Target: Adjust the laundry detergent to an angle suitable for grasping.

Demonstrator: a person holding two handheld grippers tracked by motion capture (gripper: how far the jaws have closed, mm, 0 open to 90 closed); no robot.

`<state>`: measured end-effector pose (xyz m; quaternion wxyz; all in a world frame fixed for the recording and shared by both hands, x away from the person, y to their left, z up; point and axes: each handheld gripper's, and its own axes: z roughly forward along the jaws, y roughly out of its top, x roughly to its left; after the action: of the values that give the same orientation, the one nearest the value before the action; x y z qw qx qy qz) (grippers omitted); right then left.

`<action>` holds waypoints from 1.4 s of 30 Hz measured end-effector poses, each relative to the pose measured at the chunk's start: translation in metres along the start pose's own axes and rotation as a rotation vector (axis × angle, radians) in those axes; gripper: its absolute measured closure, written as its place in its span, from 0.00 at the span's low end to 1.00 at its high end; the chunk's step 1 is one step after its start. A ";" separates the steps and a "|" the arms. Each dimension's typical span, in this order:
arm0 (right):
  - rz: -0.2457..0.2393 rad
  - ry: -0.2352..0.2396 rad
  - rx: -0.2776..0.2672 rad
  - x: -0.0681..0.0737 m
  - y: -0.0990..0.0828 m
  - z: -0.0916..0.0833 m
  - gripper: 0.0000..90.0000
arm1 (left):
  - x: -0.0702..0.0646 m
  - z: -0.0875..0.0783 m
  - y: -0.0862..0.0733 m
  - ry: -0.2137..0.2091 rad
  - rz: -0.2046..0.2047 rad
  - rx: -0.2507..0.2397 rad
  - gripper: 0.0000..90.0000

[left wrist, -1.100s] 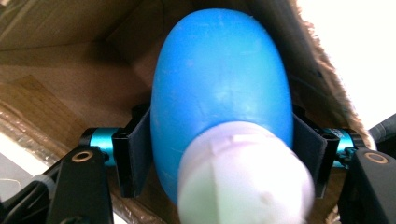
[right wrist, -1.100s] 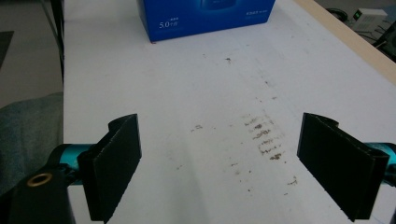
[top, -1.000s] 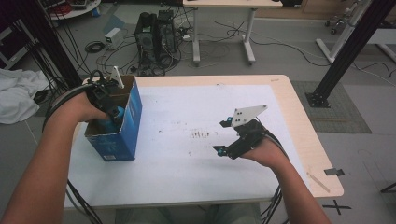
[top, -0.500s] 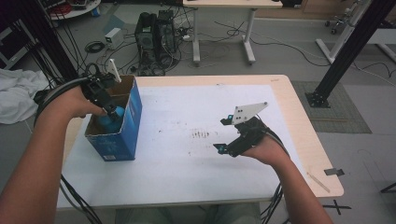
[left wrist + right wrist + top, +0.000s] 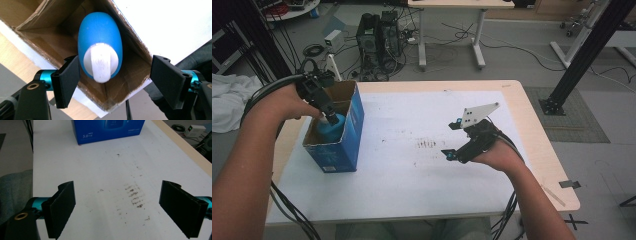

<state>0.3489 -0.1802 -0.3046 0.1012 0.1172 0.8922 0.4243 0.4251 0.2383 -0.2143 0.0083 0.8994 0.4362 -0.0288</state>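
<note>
Blue bottle (image 5: 100, 47) dropped into the cardboard box (image 5: 347, 142), left gripper (image 5: 115, 82) jaws just spread clear, right gripper (image 5: 125, 212) jaws wide, empty; withdrawal left.

Blue bottle (image 5: 100, 45) lower body hidden in box (image 5: 354, 135); box print (image 5: 90, 136) too small to read.

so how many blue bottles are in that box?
1. A blue bottle with a white cap stands inside the open blue box, just below the left gripper; anything beneath it would be hidden.
</note>
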 end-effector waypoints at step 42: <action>-0.051 0.131 0.386 -0.035 0.045 -0.014 0.14 | -0.077 -0.006 0.054 -0.017 0.543 0.030 0.14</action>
<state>0.3842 -0.1735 -0.2581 0.0291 0.0841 0.9642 0.2496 0.4209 0.1448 -0.2040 0.0060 0.9831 0.1786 -0.0398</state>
